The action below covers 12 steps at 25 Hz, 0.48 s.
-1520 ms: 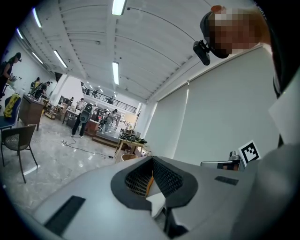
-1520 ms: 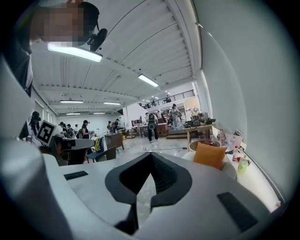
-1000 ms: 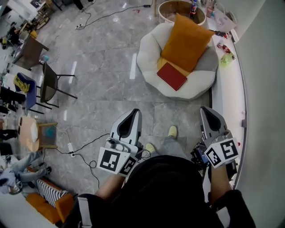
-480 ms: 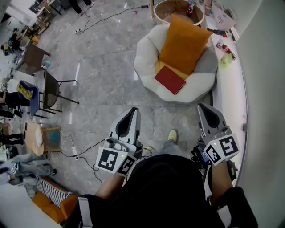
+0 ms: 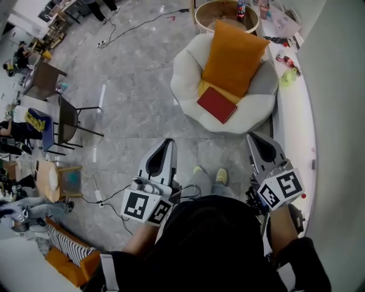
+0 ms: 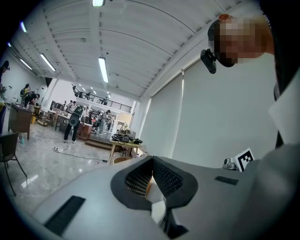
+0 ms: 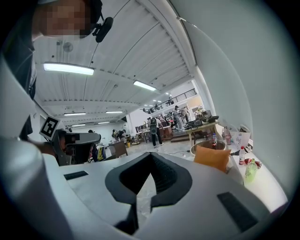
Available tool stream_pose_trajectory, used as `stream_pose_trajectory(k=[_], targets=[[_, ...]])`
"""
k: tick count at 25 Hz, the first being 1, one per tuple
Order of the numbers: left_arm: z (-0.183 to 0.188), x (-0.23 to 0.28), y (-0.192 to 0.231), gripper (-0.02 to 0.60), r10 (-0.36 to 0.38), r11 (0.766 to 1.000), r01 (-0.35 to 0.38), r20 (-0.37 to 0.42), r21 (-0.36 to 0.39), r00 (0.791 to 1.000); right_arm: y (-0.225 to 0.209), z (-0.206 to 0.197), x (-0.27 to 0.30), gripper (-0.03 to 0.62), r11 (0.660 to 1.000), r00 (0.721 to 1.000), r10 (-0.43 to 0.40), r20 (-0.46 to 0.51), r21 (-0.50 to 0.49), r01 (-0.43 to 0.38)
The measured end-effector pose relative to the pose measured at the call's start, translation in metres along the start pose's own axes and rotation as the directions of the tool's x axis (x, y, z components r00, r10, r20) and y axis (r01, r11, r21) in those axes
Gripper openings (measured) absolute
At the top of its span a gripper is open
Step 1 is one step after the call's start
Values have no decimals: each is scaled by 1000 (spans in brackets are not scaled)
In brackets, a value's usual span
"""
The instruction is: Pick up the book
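Book (image 5: 217,104): one, flat, plain red cover, corners turned diamond-wise; cover print too small to read.
Book's place: lying on the seat of the white round chair (image 5: 185,68), toward its near rim, upper edge tucked against the foot of the cushion.
Cushion (image 5: 234,54): one, orange, at 1 o'clock of the book, leaning against the chair back; a yellower strip showing beneath its lower edge.
Readable writing: none made out; only black-and-white square markers, on the two gripper cubes.
Left gripper (image 5: 167,144): at 7 o'clock of the book, well apart from it, over the grey marble floor (image 5: 131,85); jaws pressed together, nothing between them.
Right gripper (image 5: 255,138): at 5 o'clock of the book, well apart from it; jaws pressed together, nothing pinched.
Shoes (image 5: 221,175): two, yellow-green, at 6 o'clock of the book, between the grippers.
Round tub (image 5: 205,16): one, tan rim, at 12 o'clock of the chair, just behind it.
Ledge (image 5: 296,114): white, curving along 3 o'clock of the chair; one green bottle (image 5: 290,76) and red-labelled bottles on it, labels unreadable.
Dark chair (image 5: 67,117): one, at 9 o'clock, well apart.
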<state>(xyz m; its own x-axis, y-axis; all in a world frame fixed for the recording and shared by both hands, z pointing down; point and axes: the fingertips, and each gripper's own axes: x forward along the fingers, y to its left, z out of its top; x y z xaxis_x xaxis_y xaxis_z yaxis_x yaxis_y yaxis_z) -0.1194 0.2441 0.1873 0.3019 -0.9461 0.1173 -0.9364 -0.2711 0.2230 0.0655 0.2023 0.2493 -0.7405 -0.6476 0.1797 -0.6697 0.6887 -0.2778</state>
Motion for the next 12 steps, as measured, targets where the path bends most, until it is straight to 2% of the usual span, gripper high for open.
stream_pose_trajectory(k=[12], targets=[[-10,22,-3,14,-52,999,52,-27,-3,998,-15,-3,1,12,999,999,-40,7,31,40]])
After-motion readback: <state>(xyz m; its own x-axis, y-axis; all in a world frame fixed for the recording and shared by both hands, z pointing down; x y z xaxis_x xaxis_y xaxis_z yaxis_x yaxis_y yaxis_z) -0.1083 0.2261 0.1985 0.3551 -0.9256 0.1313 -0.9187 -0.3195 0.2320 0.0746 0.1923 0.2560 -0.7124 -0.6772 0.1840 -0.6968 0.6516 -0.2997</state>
